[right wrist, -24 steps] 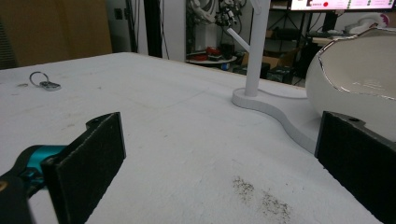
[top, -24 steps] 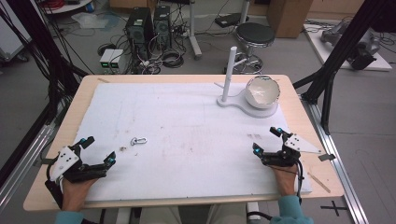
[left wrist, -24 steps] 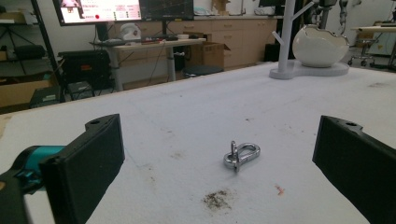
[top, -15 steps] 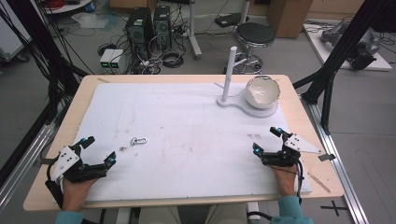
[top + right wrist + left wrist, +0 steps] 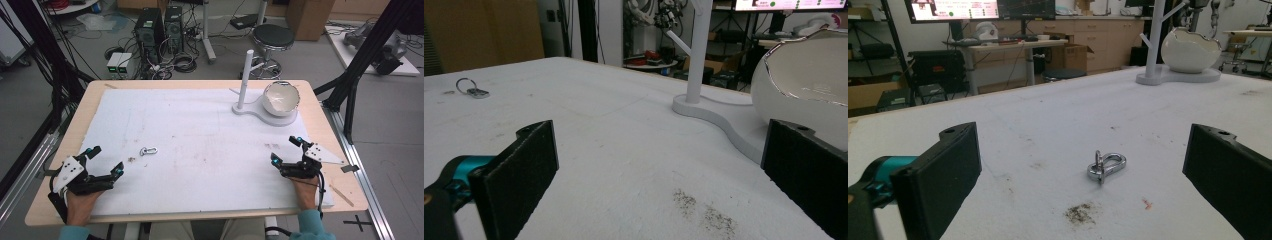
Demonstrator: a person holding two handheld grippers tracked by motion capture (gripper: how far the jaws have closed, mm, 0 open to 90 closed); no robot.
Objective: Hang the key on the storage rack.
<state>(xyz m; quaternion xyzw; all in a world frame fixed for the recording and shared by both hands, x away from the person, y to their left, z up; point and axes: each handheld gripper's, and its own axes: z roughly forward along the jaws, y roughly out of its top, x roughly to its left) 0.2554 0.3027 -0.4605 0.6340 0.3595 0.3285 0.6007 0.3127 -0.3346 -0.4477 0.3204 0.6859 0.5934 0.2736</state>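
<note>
Teal sleeve cuffs; each black gripper [image 5: 104, 161] [image 5: 286, 149] with teal-tipped jaws, grey three-cornered plate, trailing black cable.

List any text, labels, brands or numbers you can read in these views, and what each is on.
None can be read.
Monitor behind the table, left gripper view: coloured on-screen rows, too blurred to read.
Second screen, right gripper view: lettering too small to read.
Metal clasp, white egg-shaped bowl and white stand: no markings visible.
</note>
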